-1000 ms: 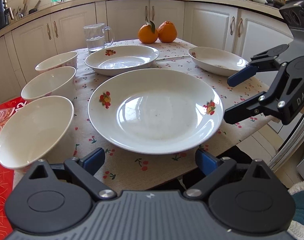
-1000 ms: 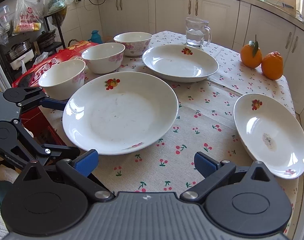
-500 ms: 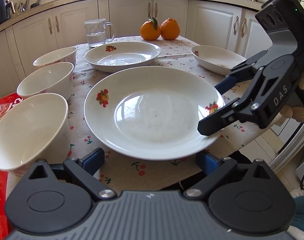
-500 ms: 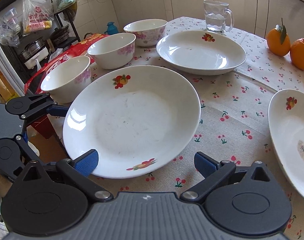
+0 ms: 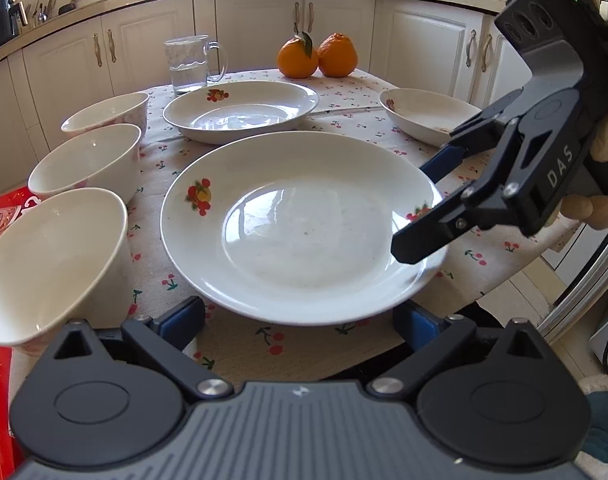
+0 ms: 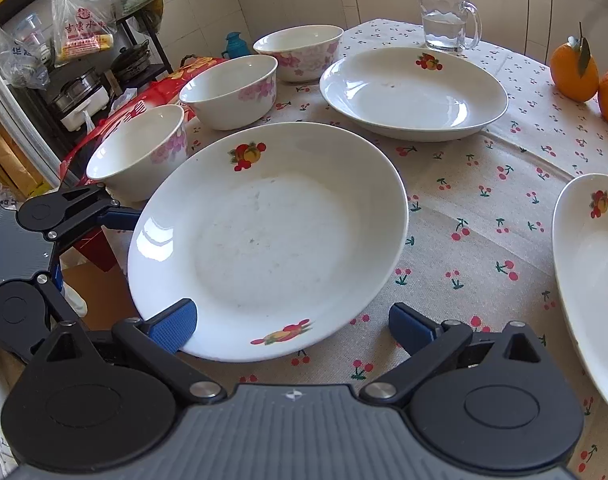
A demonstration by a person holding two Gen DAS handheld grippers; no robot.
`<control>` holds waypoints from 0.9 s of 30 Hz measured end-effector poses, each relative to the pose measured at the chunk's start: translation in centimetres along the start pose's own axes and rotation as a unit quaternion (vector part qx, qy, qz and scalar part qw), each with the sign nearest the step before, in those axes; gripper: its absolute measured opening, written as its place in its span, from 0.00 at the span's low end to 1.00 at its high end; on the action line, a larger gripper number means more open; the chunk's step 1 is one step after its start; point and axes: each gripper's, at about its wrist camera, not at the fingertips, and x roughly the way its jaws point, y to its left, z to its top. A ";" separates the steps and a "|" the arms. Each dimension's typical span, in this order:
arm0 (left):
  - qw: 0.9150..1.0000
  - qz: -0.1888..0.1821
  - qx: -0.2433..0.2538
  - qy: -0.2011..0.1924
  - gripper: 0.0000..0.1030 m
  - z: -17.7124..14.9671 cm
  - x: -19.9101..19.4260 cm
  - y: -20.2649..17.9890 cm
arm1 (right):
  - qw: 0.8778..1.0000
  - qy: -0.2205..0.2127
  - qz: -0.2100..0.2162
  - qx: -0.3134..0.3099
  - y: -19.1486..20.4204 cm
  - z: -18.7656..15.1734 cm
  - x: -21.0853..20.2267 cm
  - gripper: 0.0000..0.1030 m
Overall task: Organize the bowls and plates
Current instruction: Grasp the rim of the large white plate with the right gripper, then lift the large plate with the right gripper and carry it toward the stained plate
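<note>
Straddling the near edge of the large plate (image 5: 300, 224), the left claw (image 5: 300, 316) sits low at the counter (image 5: 499, 256) edge with its blue pads spread wide apart, one pad off each side of the plate's front rim; contact with the rim cannot be confirmed. The right claw (image 5: 427, 208) reaches in from the right side of the same plate, jaws apart: in the left wrist view one finger lies over the rim and the other, blue-padded, sits behind it. In the right wrist view the right claw (image 6: 292, 324) frames that plate's rim, with its left pad (image 6: 172, 326) against or just under the edge and its right pad over the tablecloth (image 6: 463, 208), clear of the plate.

The large plate lies flat on the cherry-print tablecloth, nearest the front edge of the counter. A second plate (image 5: 240, 110) lies behind it, near but apart. A third plate (image 5: 423, 114) lies to the right, partly hidden by the right claw in the left wrist view.

Three bowls stand in a row along the left edge: the near bowl (image 5: 52, 260), the middle bowl (image 5: 86, 164) and the far bowl (image 5: 106, 114), each just beside the next. A glass mug (image 5: 192, 64) holding water stands behind the second plate. Two oranges (image 5: 317, 56) sit touching at the back of the counter.

Count: three plates, three bowls, one mug, two oranges.
</note>
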 end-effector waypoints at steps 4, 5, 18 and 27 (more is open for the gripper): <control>1.000 -0.005 0.006 0.002 0.96 0.1 0.1 -0.2 | 1.000 -0.003 0.000 -0.020 -0.3 1.5 -0.4 1.00; 1.000 -0.005 0.006 0.003 0.96 0.2 0.1 -0.1 | 1.000 -0.002 0.001 -0.023 -0.5 1.9 -0.3 1.00; 1.000 -0.007 -0.001 0.012 0.95 0.7 0.6 0.2 | 0.998 0.018 0.036 -0.047 -3.1 6.4 2.7 0.99; 1.000 -0.010 0.004 0.009 0.93 0.5 0.5 0.0 | 0.994 0.048 0.080 -0.050 -3.8 8.1 3.9 0.83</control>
